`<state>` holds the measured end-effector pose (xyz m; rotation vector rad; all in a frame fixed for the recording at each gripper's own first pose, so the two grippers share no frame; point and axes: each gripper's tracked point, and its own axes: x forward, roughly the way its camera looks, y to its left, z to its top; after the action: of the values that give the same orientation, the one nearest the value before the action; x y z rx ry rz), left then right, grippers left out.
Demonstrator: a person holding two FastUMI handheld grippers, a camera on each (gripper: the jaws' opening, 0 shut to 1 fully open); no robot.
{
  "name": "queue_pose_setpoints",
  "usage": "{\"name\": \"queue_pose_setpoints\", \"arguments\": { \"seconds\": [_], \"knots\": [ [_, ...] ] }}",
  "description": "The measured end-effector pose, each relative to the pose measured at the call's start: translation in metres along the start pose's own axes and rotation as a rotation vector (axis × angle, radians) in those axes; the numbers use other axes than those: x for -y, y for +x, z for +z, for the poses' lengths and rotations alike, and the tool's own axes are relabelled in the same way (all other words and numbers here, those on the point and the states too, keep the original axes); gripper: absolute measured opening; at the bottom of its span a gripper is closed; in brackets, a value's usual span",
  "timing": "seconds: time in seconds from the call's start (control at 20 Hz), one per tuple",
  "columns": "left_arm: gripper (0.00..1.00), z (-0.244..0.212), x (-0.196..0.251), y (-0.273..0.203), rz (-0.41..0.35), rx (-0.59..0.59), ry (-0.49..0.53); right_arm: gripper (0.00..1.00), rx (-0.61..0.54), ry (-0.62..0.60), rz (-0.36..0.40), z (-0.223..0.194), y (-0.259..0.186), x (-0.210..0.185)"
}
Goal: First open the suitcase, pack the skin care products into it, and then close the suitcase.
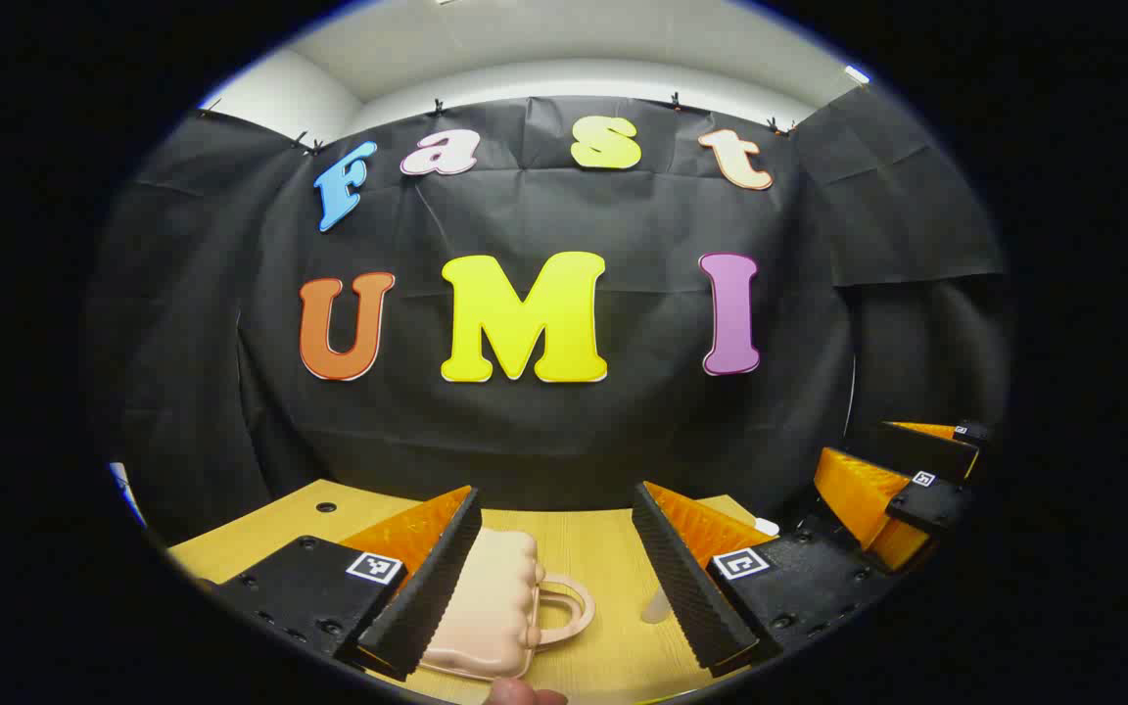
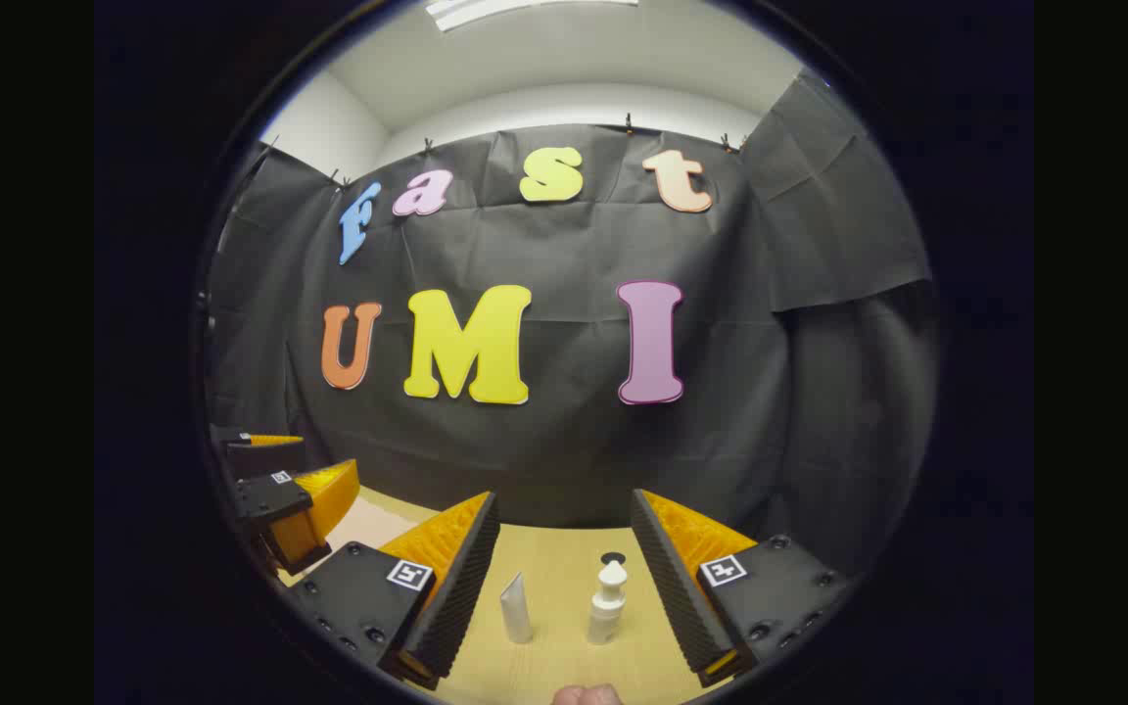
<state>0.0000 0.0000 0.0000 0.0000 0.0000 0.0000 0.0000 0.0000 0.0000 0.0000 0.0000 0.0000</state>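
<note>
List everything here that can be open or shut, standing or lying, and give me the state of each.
suitcase: shut, lying flat on the table, handle toward the right of the left gripper view.
tube: standing upright on the table, untouched.
pump bottle: standing upright beside the tube, apart from it.
left tool: open, holding nothing.
right tool: open, holding nothing.
</note>
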Motion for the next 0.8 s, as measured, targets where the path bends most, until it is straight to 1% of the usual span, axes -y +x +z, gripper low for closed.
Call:
{"name": "queue_pose_setpoints", "arguments": {
  "seconds": [0.05, 0.15, 0.2, 0.4, 0.55, 0.6, 0.65, 0.75, 0.8],
  "knots": [
    [0.99, 0.0, -0.001, 0.001, 0.007, -0.001, -0.002, 0.8, 0.001, -0.004, -0.001, -0.001, 0.002, 0.0],
    [0.99, 0.001, -0.005, 0.004, 0.02, -0.002, 0.0, 0.78, -0.001, -0.001, 0.001, -0.001, 0.007, 0.001],
    [0.99, 0.0, -0.005, 0.005, 0.024, -0.002, 0.001, 0.8, -0.002, 0.004, 0.003, -0.001, 0.009, 0.001],
    [0.98, 0.003, -0.003, 0.006, 0.033, 0.001, 0.012, 0.8, 0.0, 0.012, 0.017, 0.001, 0.013, 0.003],
    [0.99, -0.002, 0.003, 0.004, 0.039, -0.019, -0.004, 0.8, -0.011, 0.022, 0.022, -0.001, 0.012, 0.007],
    [0.99, -0.004, 0.004, 0.002, 0.041, -0.022, -0.012, 0.79, -0.015, 0.024, 0.026, -0.001, 0.01, 0.006],
    [0.99, -0.006, 0.005, 0.002, 0.04, -0.03, -0.018, 0.8, -0.022, 0.015, 0.028, -0.004, 0.008, 0.006],
    [0.99, -0.013, 0.012, 0.005, 0.008, -0.041, -0.009, 0.8, -0.025, -0.004, 0.025, -0.004, 0.005, 0.009],
    [0.99, -0.021, 0.015, 0.007, -0.016, -0.067, 0.017, 0.78, -0.036, -0.007, 0.016, -0.007, 0.004, 0.013]
  ]
}}
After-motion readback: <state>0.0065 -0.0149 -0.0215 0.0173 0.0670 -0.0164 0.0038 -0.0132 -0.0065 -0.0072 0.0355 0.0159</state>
